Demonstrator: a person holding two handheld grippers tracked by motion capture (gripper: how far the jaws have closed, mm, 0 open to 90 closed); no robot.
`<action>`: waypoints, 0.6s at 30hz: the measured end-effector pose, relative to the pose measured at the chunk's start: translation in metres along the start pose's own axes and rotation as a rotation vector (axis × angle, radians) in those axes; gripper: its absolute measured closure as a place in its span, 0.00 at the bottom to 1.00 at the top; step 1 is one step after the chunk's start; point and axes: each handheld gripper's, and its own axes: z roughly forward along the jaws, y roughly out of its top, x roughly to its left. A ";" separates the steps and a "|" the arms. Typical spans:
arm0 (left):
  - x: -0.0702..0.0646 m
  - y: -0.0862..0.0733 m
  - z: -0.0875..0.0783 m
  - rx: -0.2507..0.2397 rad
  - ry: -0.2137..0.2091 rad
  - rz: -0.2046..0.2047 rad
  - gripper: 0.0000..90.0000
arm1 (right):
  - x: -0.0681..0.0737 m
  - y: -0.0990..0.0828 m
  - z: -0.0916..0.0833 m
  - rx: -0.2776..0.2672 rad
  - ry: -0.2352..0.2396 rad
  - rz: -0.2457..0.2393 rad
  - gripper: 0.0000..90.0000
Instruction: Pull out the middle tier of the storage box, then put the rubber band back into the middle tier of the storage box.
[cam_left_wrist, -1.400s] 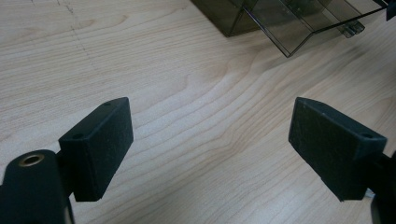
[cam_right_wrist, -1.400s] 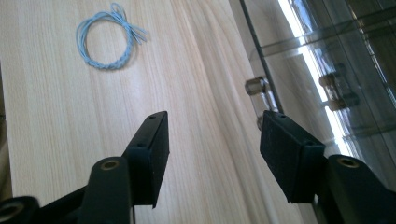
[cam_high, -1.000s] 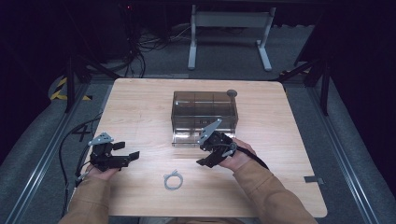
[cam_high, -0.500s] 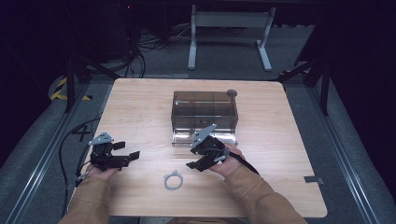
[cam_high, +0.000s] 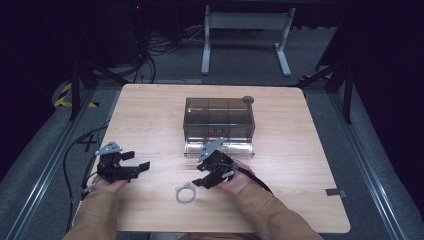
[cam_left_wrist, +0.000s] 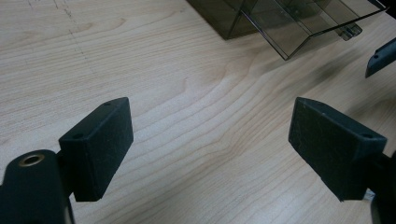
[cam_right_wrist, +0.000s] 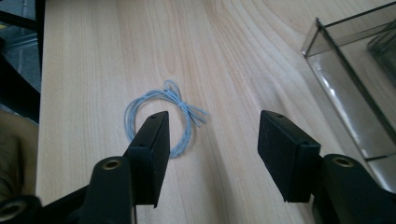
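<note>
lying flat on the table (cam_high: 150, 115), the wire coil (cam_right_wrist: 161, 121) sits seemingly just beyond the right gripper (cam_right_wrist: 212, 135), its fingers apart.

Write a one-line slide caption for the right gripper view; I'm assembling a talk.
Open right gripper poised above a small coil of light blue wire on the wooden table, clear plastic box alongside.

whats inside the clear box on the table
The box is tinted see-through plastic split by dividers; its compartments look empty, though the dark walls leave that uncertain. Its pulled-out front drawer looks bare, partly covered by the right gripper.
</note>
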 end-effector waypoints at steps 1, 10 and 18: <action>0.000 0.000 0.000 0.000 0.000 -0.001 0.16 | 0.000 0.000 0.001 0.006 0.012 0.002 0.52; 0.000 0.001 0.001 -0.001 -0.003 0.000 0.16 | 0.009 0.003 0.014 0.001 -0.023 -0.035 0.56; 0.000 0.001 0.001 0.001 -0.002 0.005 0.16 | 0.014 0.004 0.030 0.039 -0.018 -0.055 0.62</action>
